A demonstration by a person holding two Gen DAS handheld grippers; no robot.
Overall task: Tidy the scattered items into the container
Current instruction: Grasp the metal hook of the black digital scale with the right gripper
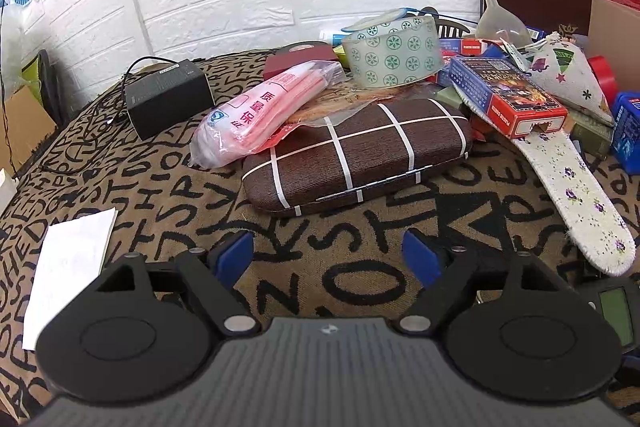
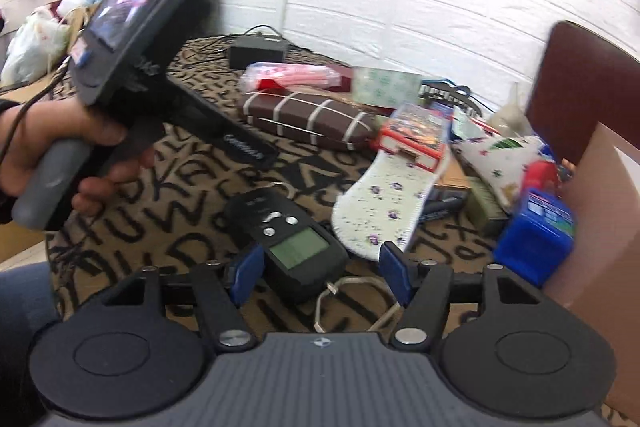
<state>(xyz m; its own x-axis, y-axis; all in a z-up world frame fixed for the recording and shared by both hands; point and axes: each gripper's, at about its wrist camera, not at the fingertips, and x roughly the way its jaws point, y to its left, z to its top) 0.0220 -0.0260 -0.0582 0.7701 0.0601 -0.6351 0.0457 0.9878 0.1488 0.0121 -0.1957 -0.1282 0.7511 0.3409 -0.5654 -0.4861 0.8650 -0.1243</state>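
Observation:
My left gripper (image 1: 328, 255) is open and empty above the lettered cloth, just short of a brown checked glasses case (image 1: 356, 155). Behind the case lie a pink plastic packet (image 1: 256, 115), a roll of patterned tape (image 1: 394, 51), a red and blue card box (image 1: 508, 95) and a floral insole (image 1: 576, 187). My right gripper (image 2: 320, 273) is open, its fingers either side of a black hand-held scale (image 2: 292, 239) lying on the cloth. A cardboard box (image 2: 604, 195) stands at the right. The left gripper's body (image 2: 132, 39) shows in the right wrist view, held by a hand.
A black adapter with cable (image 1: 168, 99) sits at the back left, a white paper (image 1: 68, 267) at the left. A cloth cone (image 1: 568, 75), funnel (image 1: 500, 15), blue boxes (image 2: 536, 239) and red items crowd the right. A white brick wall stands behind.

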